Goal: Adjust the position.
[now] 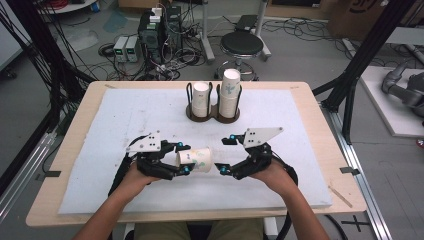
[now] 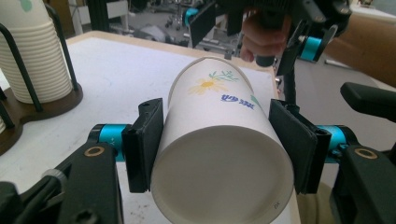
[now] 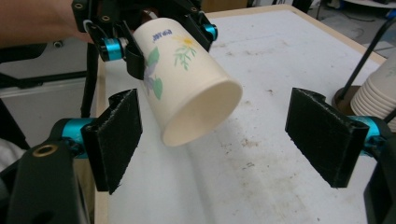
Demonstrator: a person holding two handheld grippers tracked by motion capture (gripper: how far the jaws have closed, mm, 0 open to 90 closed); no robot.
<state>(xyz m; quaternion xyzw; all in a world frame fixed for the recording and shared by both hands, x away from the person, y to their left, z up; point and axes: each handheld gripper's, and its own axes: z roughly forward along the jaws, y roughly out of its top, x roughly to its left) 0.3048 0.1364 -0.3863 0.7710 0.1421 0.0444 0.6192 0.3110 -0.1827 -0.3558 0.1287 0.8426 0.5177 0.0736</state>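
Currently the left gripper (image 1: 183, 159) grasps a paper cup (image 1: 196, 160) sideways near its base, jaws clenched on both walls, held above the white mat (image 1: 125, 120) on the bench (image 1: 75, 130). Right gripper (image 1: 226, 155) faces the cup's open mouth, jaws released, just beside it. Cup stacks sit in a holder (image 1: 212, 114) behind.

1. The mat (image 1: 125, 120) lies bare to the left and right of the holder (image 1: 212, 114) and along the near edge.
2. The holder with two cup stacks (image 1: 230, 92) stands at the far middle and blocks that stretch.
3. Between the grippers, the held cup (image 1: 196, 160) takes up the gap; the right gripper (image 1: 227, 155) is spread wide just beside its mouth.
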